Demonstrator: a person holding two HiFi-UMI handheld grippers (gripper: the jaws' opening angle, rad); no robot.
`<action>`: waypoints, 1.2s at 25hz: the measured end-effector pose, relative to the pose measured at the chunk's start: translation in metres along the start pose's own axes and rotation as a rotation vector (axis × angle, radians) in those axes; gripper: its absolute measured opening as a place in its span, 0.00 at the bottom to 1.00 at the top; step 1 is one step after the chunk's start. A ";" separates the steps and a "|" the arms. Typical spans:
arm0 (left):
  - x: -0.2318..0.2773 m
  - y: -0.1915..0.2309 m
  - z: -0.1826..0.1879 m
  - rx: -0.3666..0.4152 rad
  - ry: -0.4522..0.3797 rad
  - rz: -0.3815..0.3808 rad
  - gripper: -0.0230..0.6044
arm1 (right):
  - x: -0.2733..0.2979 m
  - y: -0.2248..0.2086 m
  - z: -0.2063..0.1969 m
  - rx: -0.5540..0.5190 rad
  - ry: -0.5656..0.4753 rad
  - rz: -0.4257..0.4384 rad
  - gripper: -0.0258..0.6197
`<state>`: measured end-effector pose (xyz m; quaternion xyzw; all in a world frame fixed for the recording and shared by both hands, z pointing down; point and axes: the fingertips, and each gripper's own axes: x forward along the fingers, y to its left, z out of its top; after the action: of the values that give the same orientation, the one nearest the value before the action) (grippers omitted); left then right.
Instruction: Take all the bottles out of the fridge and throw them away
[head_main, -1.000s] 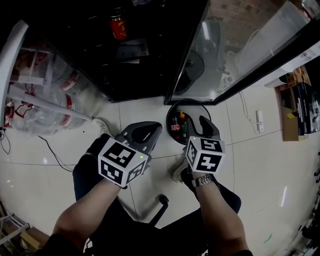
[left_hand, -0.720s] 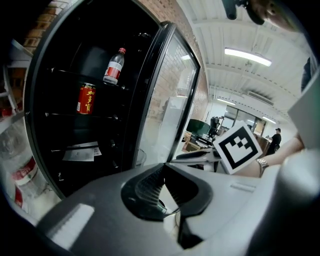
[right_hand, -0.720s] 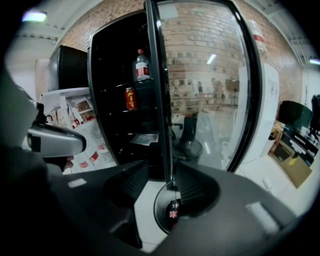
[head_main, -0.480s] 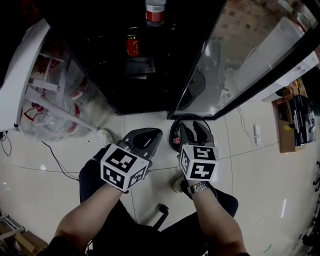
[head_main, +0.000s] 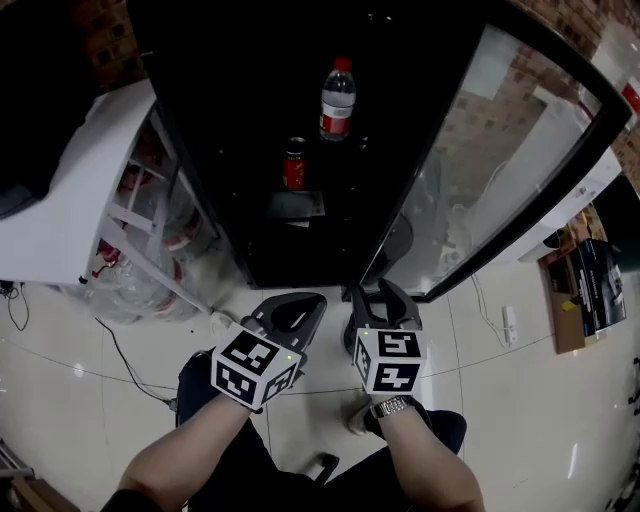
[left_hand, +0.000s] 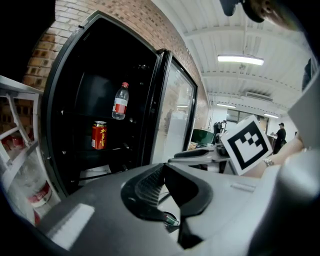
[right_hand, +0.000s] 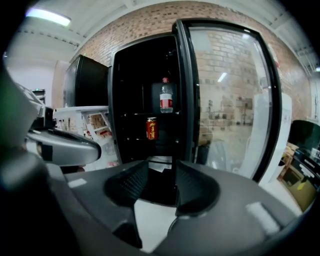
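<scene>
The fridge (head_main: 250, 120) stands open with a dark interior. On an upper shelf stands a clear water bottle with a red label (head_main: 338, 98) (left_hand: 120, 101) (right_hand: 166, 98). A red can (head_main: 293, 165) (left_hand: 99, 135) (right_hand: 151, 128) sits one shelf lower. Both grippers hang side by side in front of the fridge's foot, well short of the shelves. My left gripper (head_main: 319, 300) (left_hand: 162, 166) is shut, its tips meeting with nothing between them. My right gripper (head_main: 372, 292) (right_hand: 161, 170) is open and empty, and it points at the fridge opening.
The glass fridge door (head_main: 490, 170) swings open to the right. A white rack with plastic-wrapped goods (head_main: 140, 210) stands left of the fridge. A cardboard box (head_main: 580, 300) and a white power strip (head_main: 508, 325) lie on the tiled floor at the right.
Both grippers have risen and moved closer to the fridge. The water bottle has come into view on its shelf. The round black bin on the floor has slipped out of sight behind the right gripper.
</scene>
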<state>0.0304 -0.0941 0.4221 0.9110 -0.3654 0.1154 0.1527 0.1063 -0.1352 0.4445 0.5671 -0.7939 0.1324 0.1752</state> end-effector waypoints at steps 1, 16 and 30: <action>-0.003 0.003 0.005 0.004 -0.009 0.006 0.04 | 0.001 0.003 0.008 -0.007 -0.011 0.004 0.30; -0.044 0.057 0.080 0.080 -0.098 0.086 0.04 | 0.033 0.037 0.130 -0.042 -0.168 0.042 0.30; -0.052 0.104 0.124 0.120 -0.150 0.098 0.04 | 0.071 0.053 0.198 -0.066 -0.227 0.015 0.36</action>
<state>-0.0668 -0.1777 0.3111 0.9055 -0.4125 0.0761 0.0640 0.0101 -0.2601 0.2955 0.5664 -0.8167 0.0427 0.1018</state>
